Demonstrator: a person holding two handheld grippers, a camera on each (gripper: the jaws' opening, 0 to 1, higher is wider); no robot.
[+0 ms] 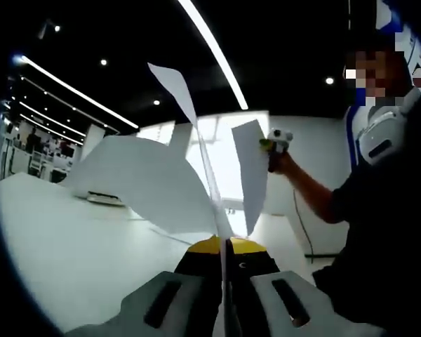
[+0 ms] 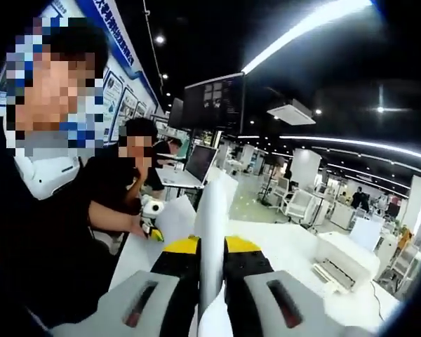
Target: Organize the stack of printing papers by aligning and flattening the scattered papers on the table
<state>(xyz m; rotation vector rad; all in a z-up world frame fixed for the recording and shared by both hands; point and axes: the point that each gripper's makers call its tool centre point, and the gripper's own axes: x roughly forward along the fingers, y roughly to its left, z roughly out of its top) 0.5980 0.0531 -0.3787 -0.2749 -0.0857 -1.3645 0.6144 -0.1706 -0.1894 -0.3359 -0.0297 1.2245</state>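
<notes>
Several white printing papers [image 1: 147, 182] are held up above the white table [image 1: 70, 246], and their sheets fan apart. In the left gripper view, my left gripper [image 1: 223, 246] is shut on the near edge of the papers. Across the sheets, my right gripper [image 1: 275, 144] sits in a hand and touches the far edge of one sheet. In the right gripper view, my right gripper [image 2: 210, 246] is shut on the papers [image 2: 212, 210], seen edge-on. Beyond them my left gripper [image 2: 153, 214] holds the other end.
A white printer [image 2: 344, 263] stands on the table [image 2: 295, 246] at the right. A low flat object [image 1: 105, 199] lies on the table behind the sheets. The person holding the grippers [image 1: 386, 210] stands close by. Another person [image 2: 137, 175] sits near a laptop [image 2: 200, 163].
</notes>
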